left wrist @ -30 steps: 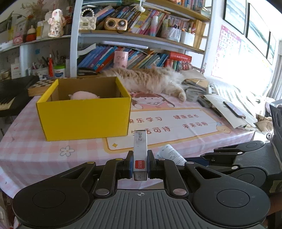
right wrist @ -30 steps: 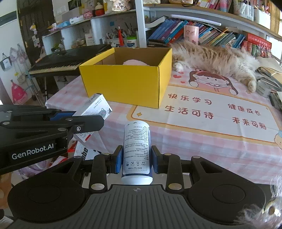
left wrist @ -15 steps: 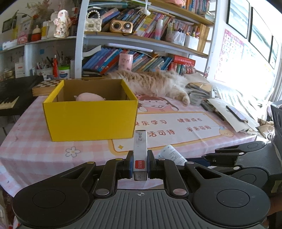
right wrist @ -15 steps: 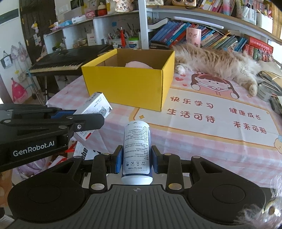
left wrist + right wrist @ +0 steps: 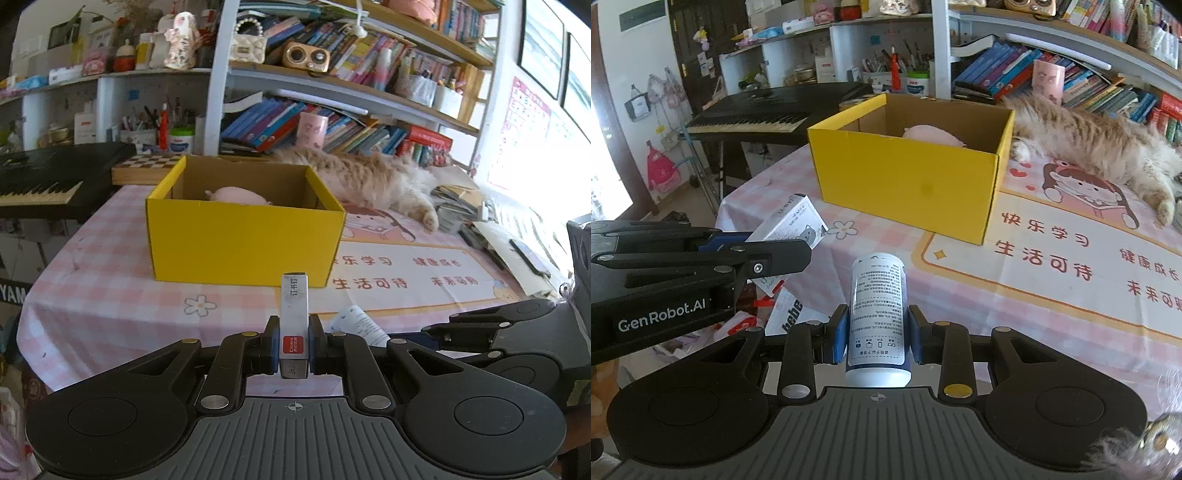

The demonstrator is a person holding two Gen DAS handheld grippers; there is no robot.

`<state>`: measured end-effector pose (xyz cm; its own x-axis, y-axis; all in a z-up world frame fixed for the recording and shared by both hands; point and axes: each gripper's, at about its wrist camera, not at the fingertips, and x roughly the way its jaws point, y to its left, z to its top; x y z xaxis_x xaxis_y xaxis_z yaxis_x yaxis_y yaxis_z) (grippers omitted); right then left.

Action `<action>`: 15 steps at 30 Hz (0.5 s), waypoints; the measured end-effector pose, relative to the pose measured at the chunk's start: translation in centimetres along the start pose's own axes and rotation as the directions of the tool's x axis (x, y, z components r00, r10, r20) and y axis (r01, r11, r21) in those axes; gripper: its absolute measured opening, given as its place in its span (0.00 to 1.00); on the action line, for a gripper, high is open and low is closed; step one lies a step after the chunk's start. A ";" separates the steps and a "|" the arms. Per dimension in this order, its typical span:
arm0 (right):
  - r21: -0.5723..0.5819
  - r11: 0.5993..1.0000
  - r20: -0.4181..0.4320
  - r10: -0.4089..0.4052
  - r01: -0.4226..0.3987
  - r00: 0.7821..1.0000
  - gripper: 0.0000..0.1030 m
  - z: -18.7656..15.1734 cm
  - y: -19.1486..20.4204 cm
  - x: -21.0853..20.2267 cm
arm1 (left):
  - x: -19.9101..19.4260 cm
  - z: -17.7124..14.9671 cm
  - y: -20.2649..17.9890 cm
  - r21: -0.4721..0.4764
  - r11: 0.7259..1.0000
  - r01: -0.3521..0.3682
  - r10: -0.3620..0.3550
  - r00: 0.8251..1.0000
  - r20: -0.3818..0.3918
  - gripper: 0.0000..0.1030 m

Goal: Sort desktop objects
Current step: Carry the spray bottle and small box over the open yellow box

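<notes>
Pink checked worktop [image 5: 110, 288] under crowded bookshelves, cat [image 5: 373, 177] asleep behind the box. Since a second ago both views show the yellow box [image 5: 243, 243] larger and more centred, so both hands have closed in on it; drop-off looks next. Left claw [image 5: 293, 349] clamped on one slim staple box [image 5: 293, 317], right claw [image 5: 876, 334] clamped on one white bottle [image 5: 877, 306], both held in air short of the worktop edge. Count: one yellow box, one pink item [image 5: 238, 195] already inside, two items in transit, one cat.
</notes>
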<state>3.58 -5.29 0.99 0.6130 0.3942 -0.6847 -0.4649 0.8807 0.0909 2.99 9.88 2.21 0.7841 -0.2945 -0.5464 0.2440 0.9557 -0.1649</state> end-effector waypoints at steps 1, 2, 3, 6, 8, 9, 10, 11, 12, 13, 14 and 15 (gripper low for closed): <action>-0.001 1.000 -0.001 0.003 -0.003 1.000 0.29 0.1 -0.1 0.2 | 0.1 0.1 0.1 -0.006 1.000 -0.003 0.003 1.000 0.001 0.13; 0.000 1.000 -0.002 0.004 -0.004 1.000 0.29 0.3 -0.2 0.3 | 0.3 0.3 0.2 -0.010 1.000 -0.006 0.006 1.000 0.003 0.13; 0.002 1.000 -0.002 0.004 -0.004 1.000 0.29 0.5 -0.4 0.4 | 0.5 0.6 0.3 -0.012 1.000 -0.009 0.009 1.000 0.006 0.13; 0.016 1.000 0.004 0.006 -0.006 1.000 0.29 1.3 -1.1 0.7 | 1.1 1.5 0.6 -0.015 1.000 -0.019 0.019 1.000 0.019 0.13; 0.025 1.000 0.018 0.008 -0.009 1.000 0.29 2.2 -1.7 0.9 | 1.6 2.4 0.8 -0.017 1.000 -0.025 0.025 0.999 0.034 0.13; 0.030 0.999 0.027 0.011 -0.012 1.000 0.29 2.8 -2.0 1.0 | 1.8 3.0 0.8 -0.017 0.999 -0.028 0.028 0.999 0.043 0.13; 0.033 0.999 0.039 0.014 -0.015 0.999 0.29 3.4 -2.3 1.1 | 2.1 3.6 0.9 -0.018 0.999 -0.030 0.031 0.998 0.055 0.13; 0.034 0.999 0.051 0.016 -0.018 0.999 0.29 4.1 -2.6 1.2 | 2.4 4.2 1.0 -0.018 0.999 -0.032 0.033 0.997 0.066 0.13; 0.035 0.999 0.064 0.019 -0.021 0.998 0.29 4.7 -2.9 1.3 | 2.7 4.9 1.0 -0.017 0.999 -0.034 0.036 0.996 0.078 0.13; 0.034 0.999 0.078 0.023 -0.025 0.997 0.29 5.5 -3.3 1.4 | 3.1 5.6 1.1 -0.013 0.999 -0.038 0.039 0.995 0.092 0.13; 0.031 0.999 0.095 0.026 -0.029 0.995 0.29 6.3 -3.6 1.5 | 3.5 6.3 1.1 -0.008 0.999 -0.043 0.043 0.994 0.102 0.13; 0.025 0.999 0.112 0.028 -0.031 0.993 0.29 7.2 -3.9 1.7 | 4.0 7.0 1.2 -0.005 0.999 -0.048 0.049 0.992 0.113 0.13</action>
<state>11.01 -6.23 4.66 0.6673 0.4458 -0.5967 -0.4678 0.8742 0.1300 10.39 9.80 5.58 0.8545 -0.2463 -0.4573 0.2032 0.9688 -0.1422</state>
